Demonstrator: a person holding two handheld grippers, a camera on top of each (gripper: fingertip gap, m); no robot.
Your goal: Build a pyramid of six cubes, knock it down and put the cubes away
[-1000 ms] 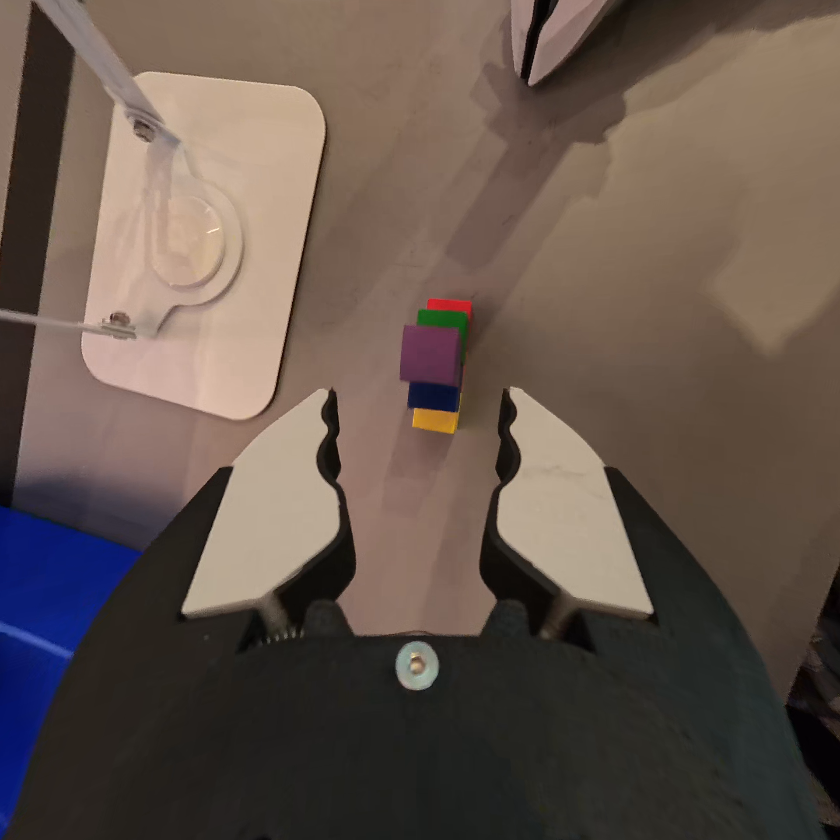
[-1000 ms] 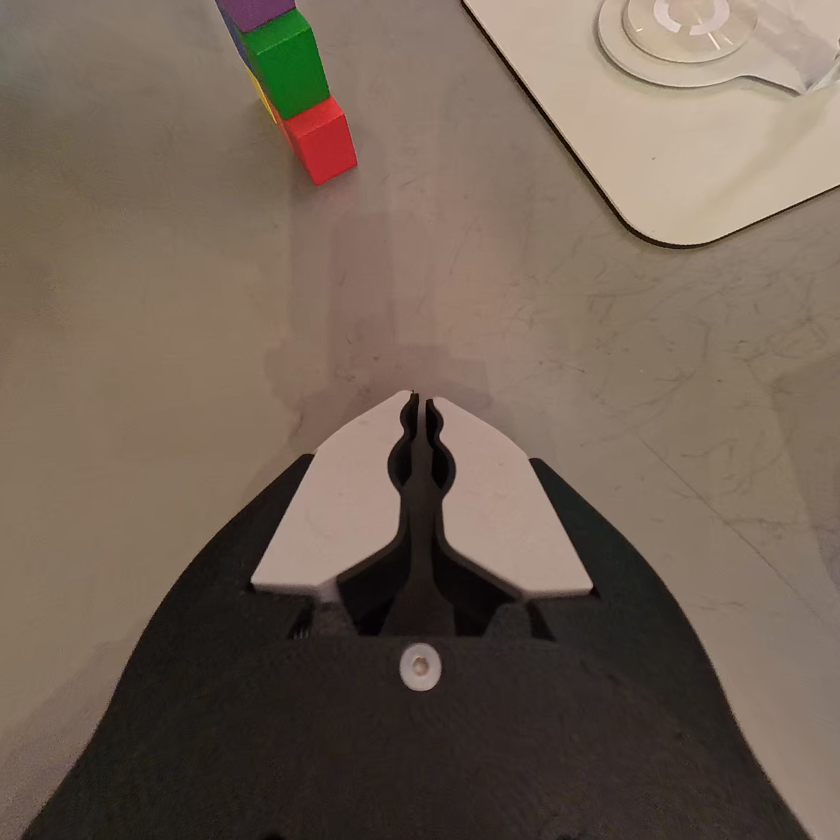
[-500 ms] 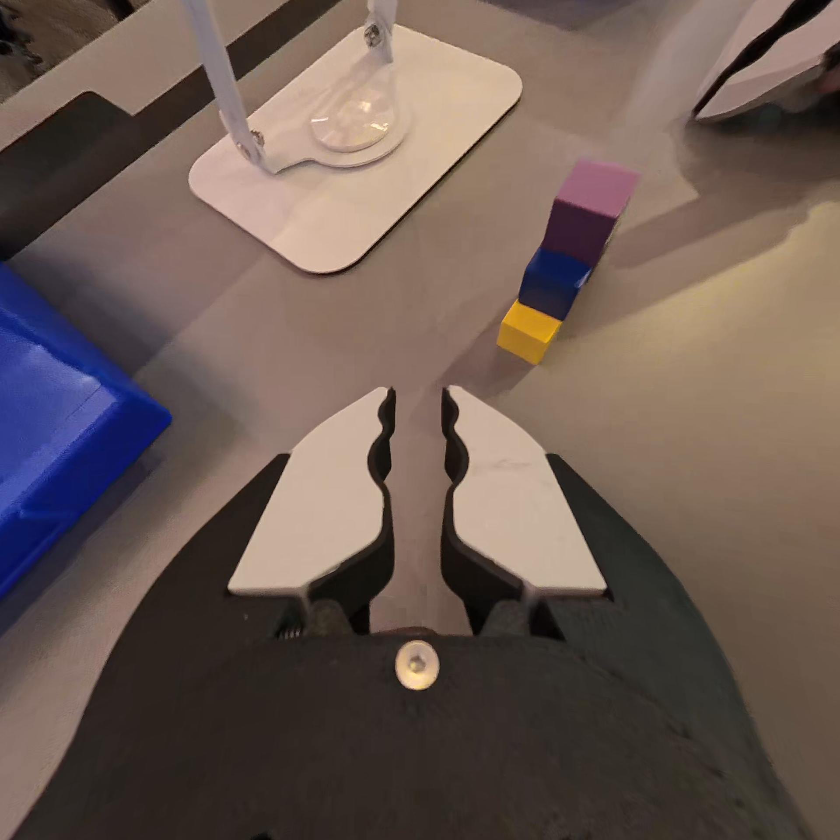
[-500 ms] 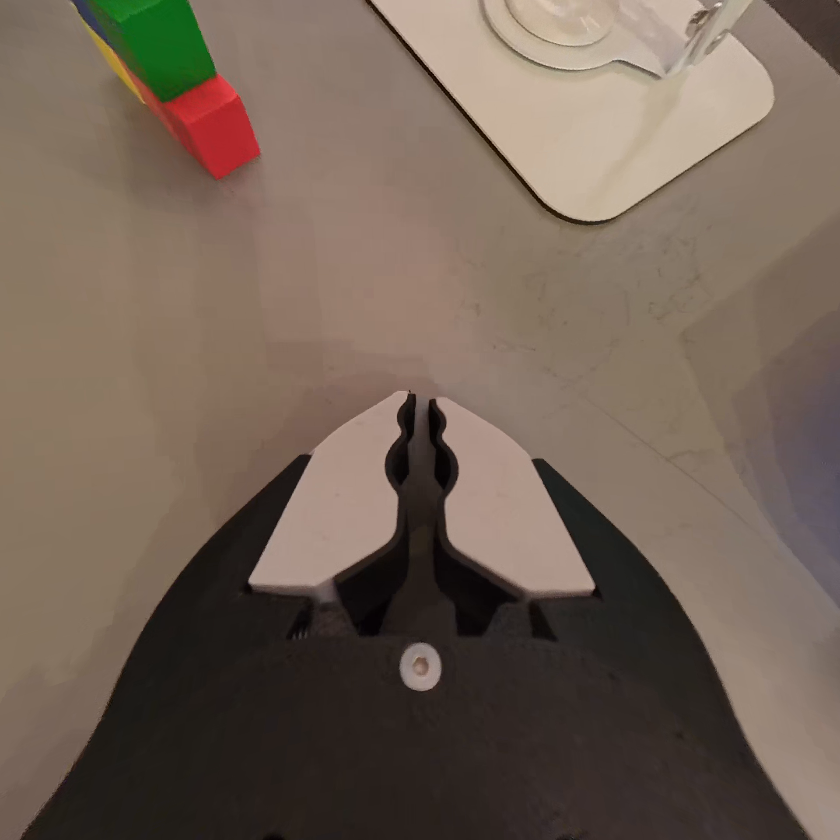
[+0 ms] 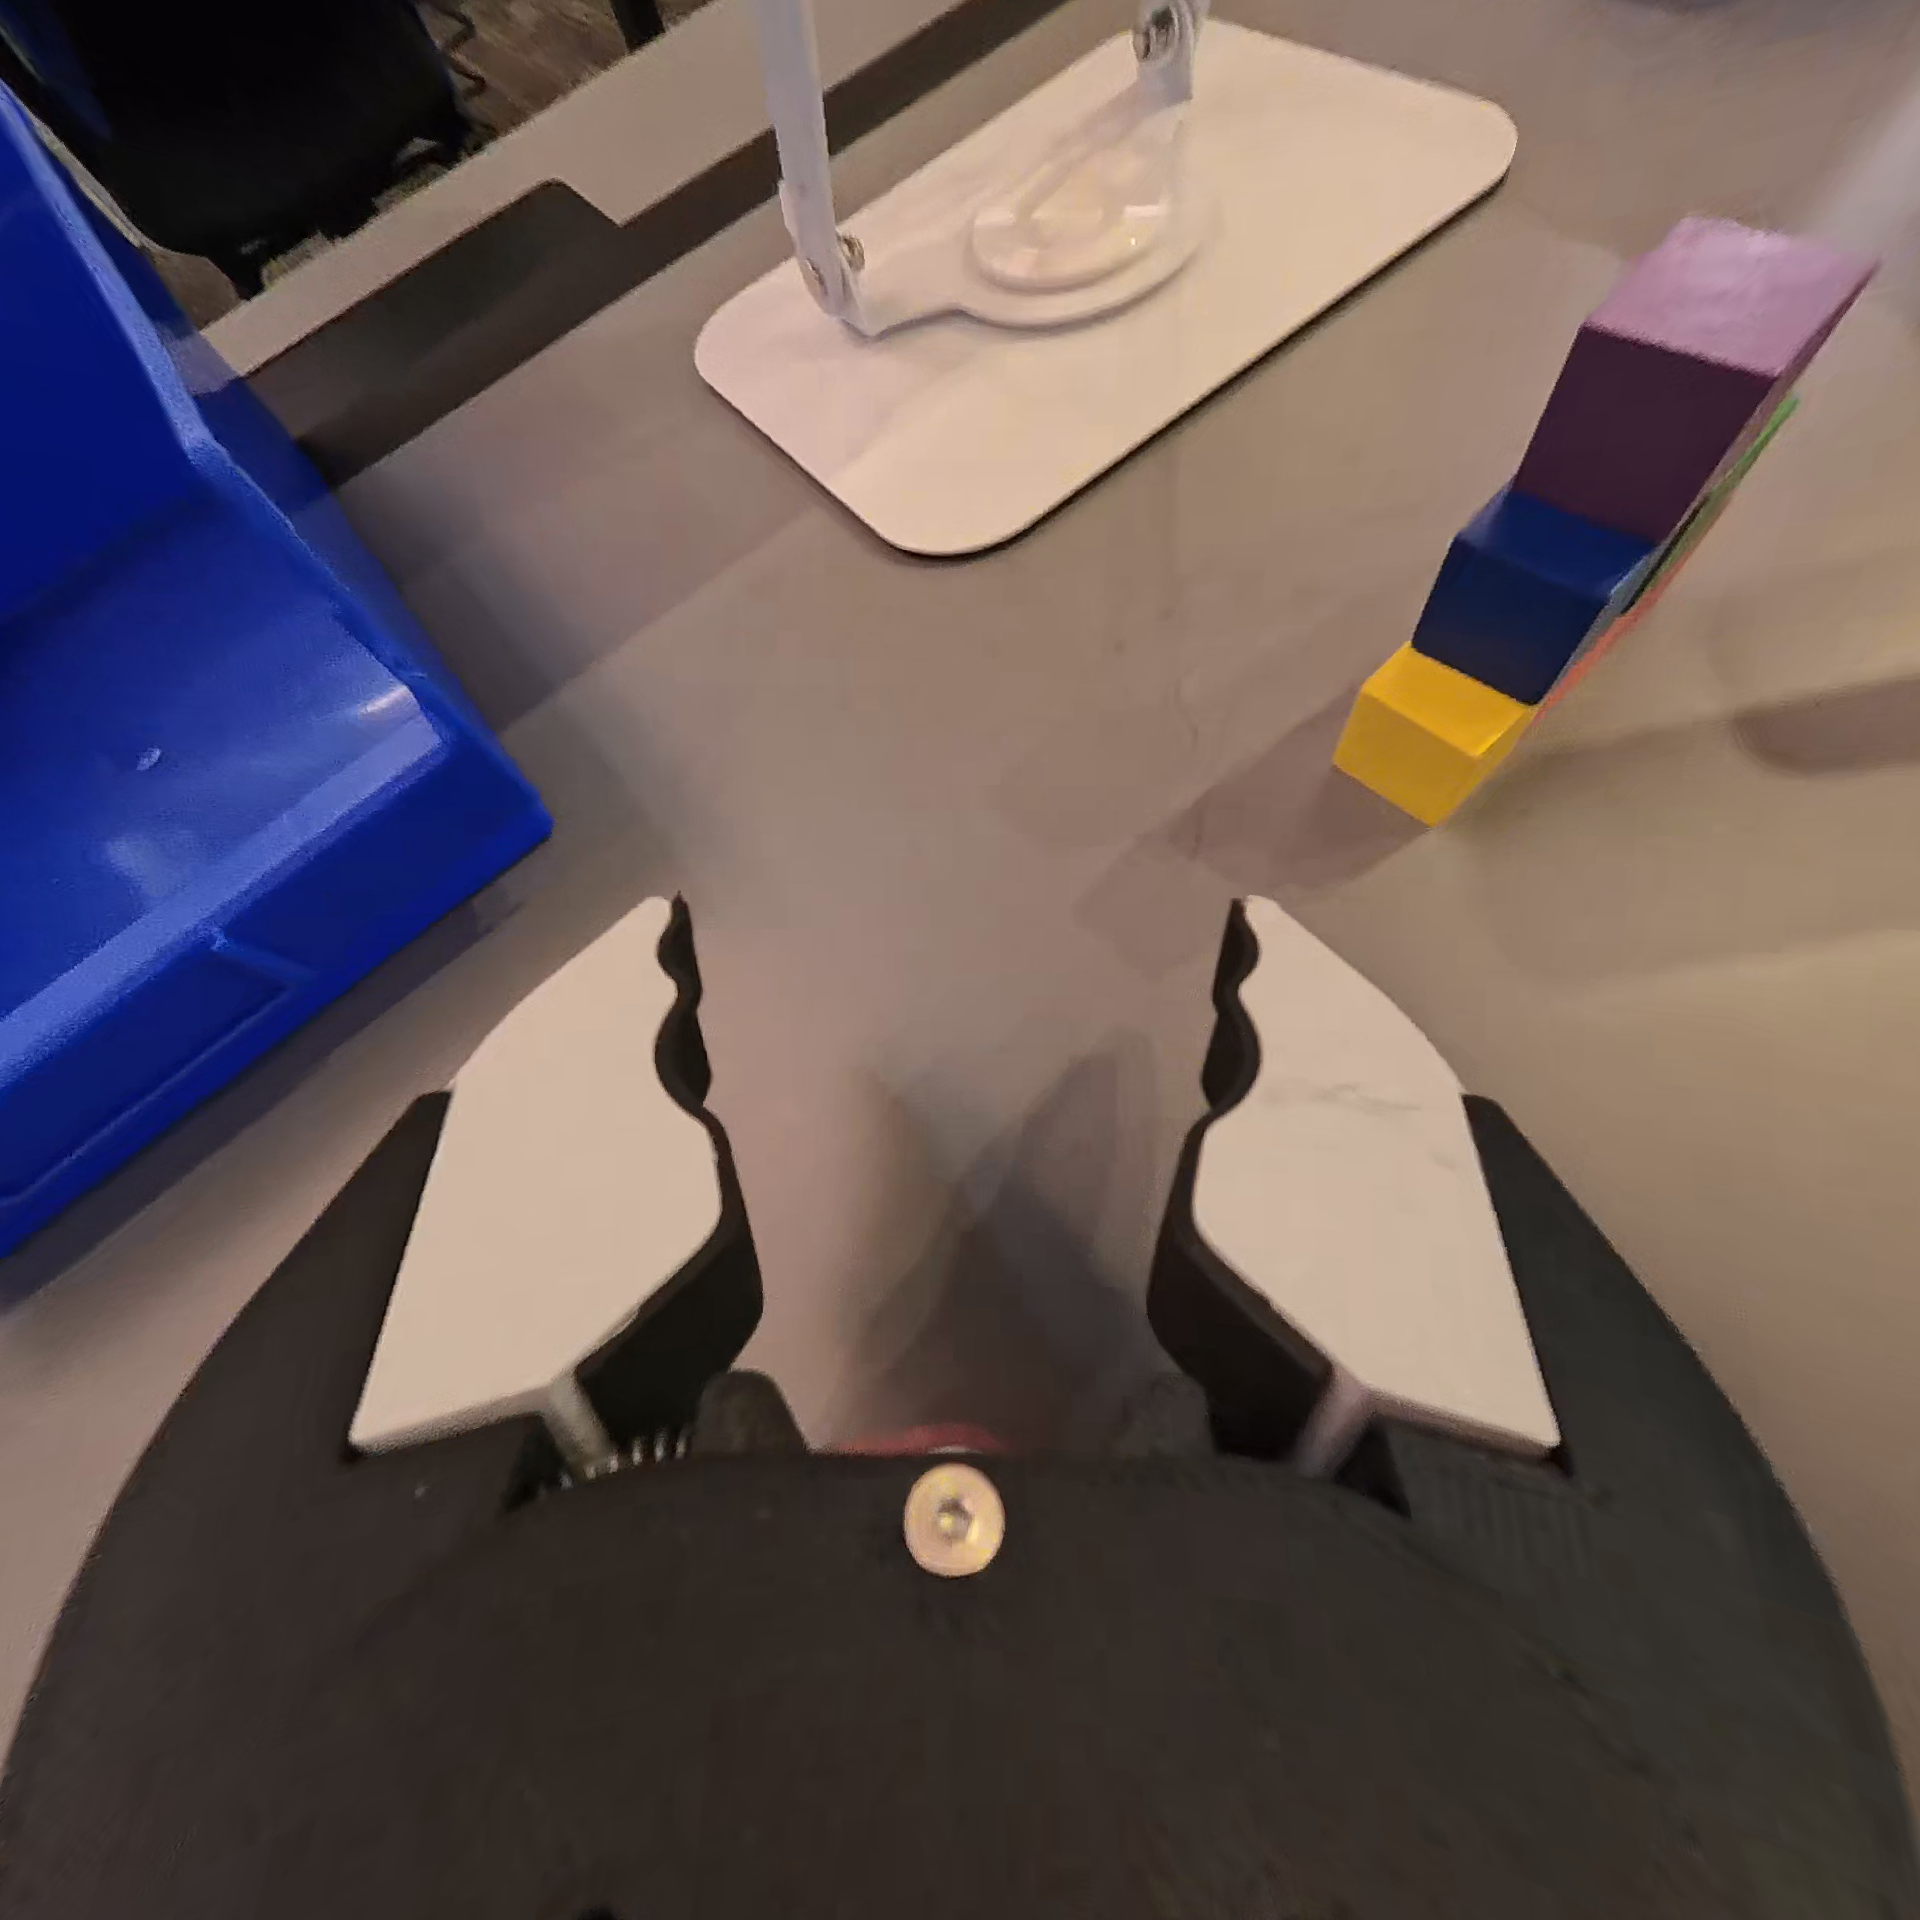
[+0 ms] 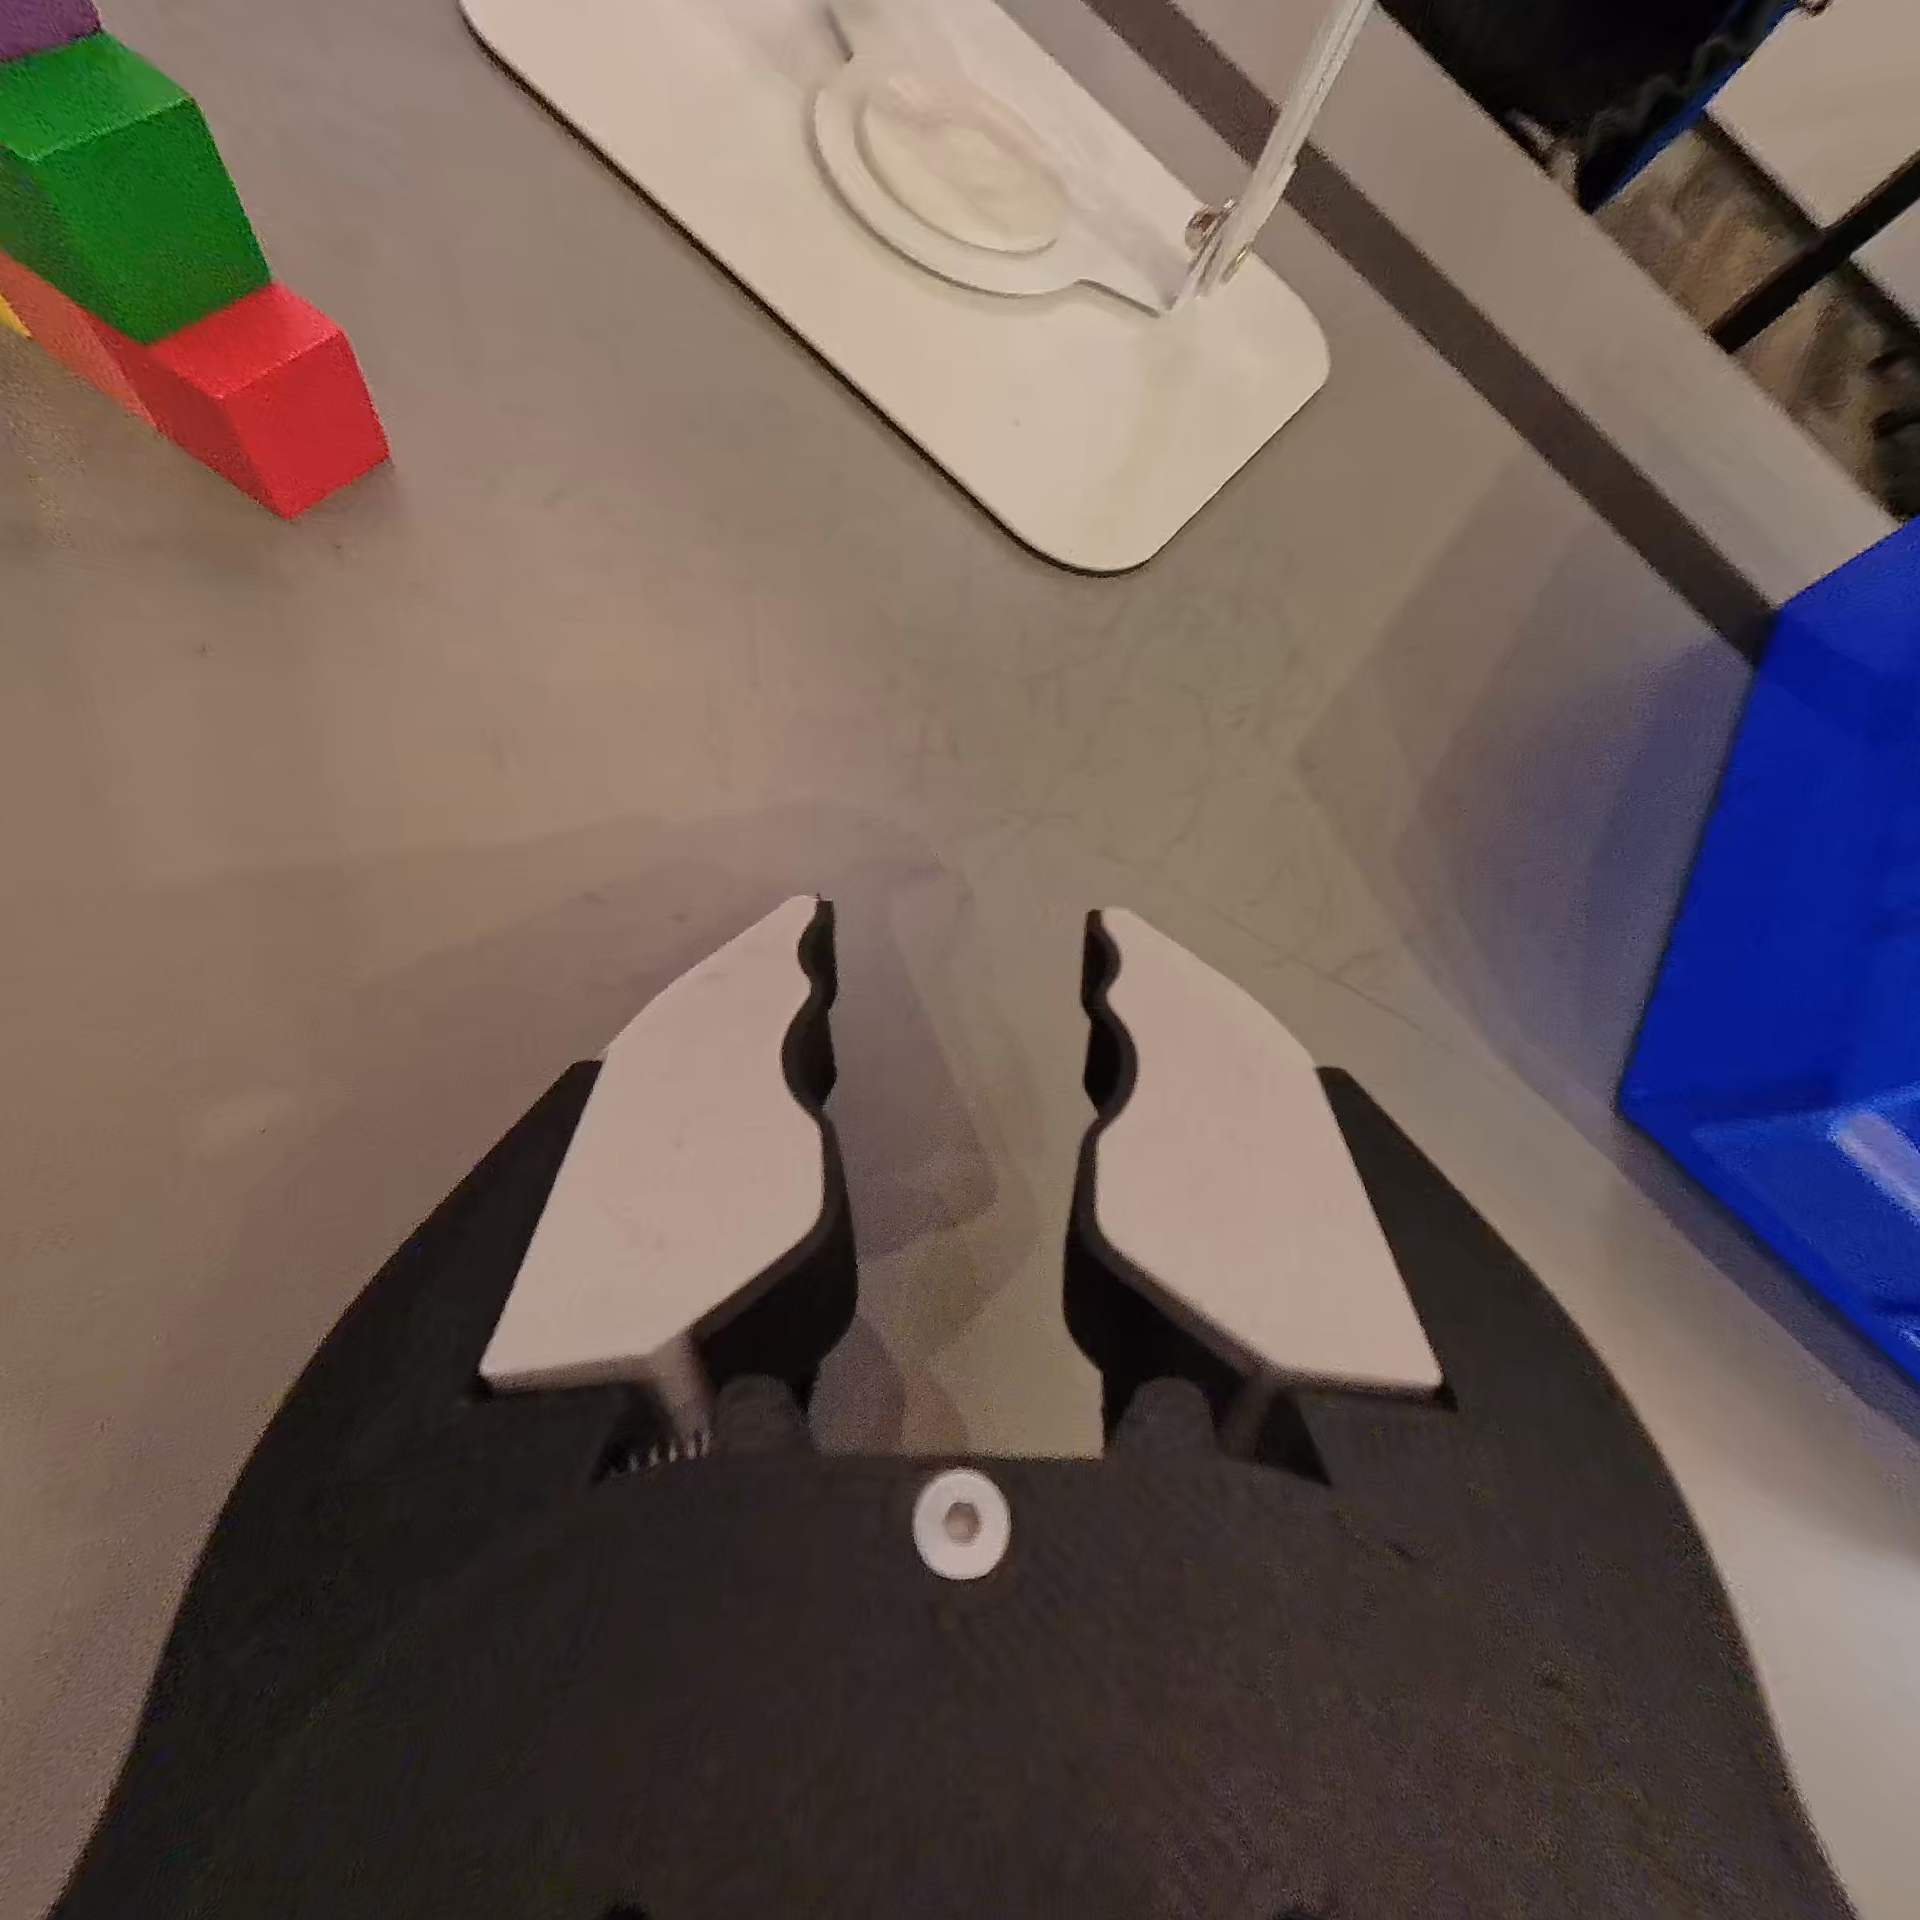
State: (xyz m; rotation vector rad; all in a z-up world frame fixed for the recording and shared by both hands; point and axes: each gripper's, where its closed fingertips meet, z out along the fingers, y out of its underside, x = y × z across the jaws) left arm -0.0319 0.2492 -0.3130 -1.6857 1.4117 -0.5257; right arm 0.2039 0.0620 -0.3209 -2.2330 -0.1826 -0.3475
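The pyramid (image 5: 1621, 520) stands built on the grey table (image 5: 935, 727): from the left, yellow cube (image 5: 1429, 732) at the base, blue cube (image 5: 1527, 597) above it and purple cube (image 5: 1694, 384) on top; from the right, red cube (image 6: 260, 400) under green cube (image 6: 120, 197), with an orange one only partly visible. So building looks finished, and knocking down and putting away are left. The left gripper (image 5: 956, 925) is wide and holds nothing; the right gripper (image 6: 956, 925) is moderately apart, also bare. A blue bin (image 5: 208, 727) waits beside. A white base plate (image 5: 1091, 312) with thin struts stands behind; beyond the table edge the room is dark and unclear.
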